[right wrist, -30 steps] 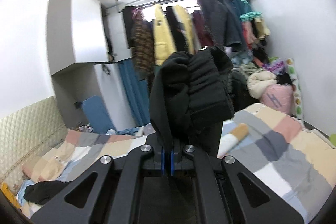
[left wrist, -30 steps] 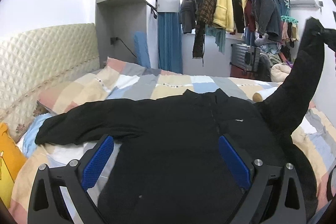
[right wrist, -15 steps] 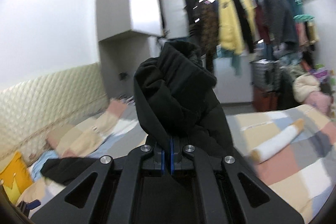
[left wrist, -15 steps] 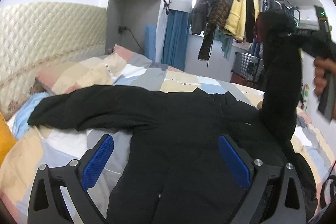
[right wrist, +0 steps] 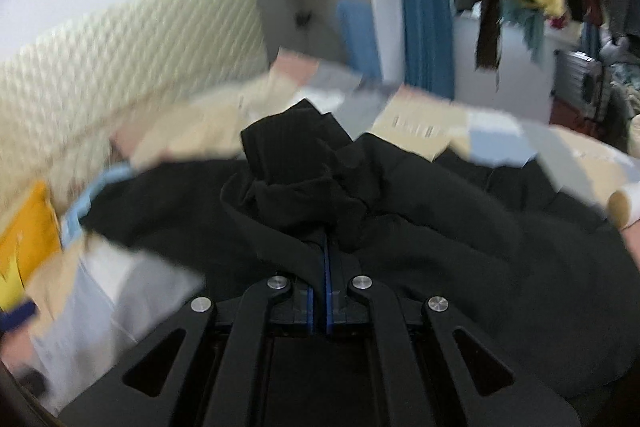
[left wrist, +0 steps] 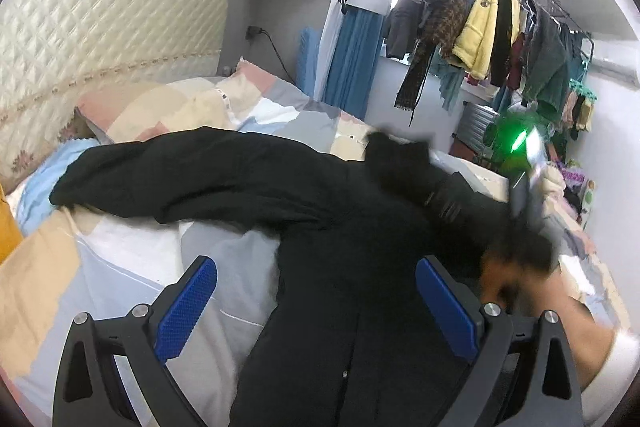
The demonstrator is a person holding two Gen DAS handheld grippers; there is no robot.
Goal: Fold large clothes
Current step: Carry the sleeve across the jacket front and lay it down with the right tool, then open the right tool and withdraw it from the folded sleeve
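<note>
Right tongs (right wrist: 325, 267) clamped on sleeve cuff (right wrist: 296, 155) of black jacket (left wrist: 360, 227); left tongs (left wrist: 316, 303) wide open, empty, above its body. Spread mid-bed (left wrist: 120, 259). Best laid straight across chest, released only once flat.

No text, label or number can be read in either view. The quilt (left wrist: 280, 107) carries small dark printed marks along its seams, too small and blurred to make out. A round badge on the yellow jacket (left wrist: 478, 27) hanging far right is also illegible.
</note>
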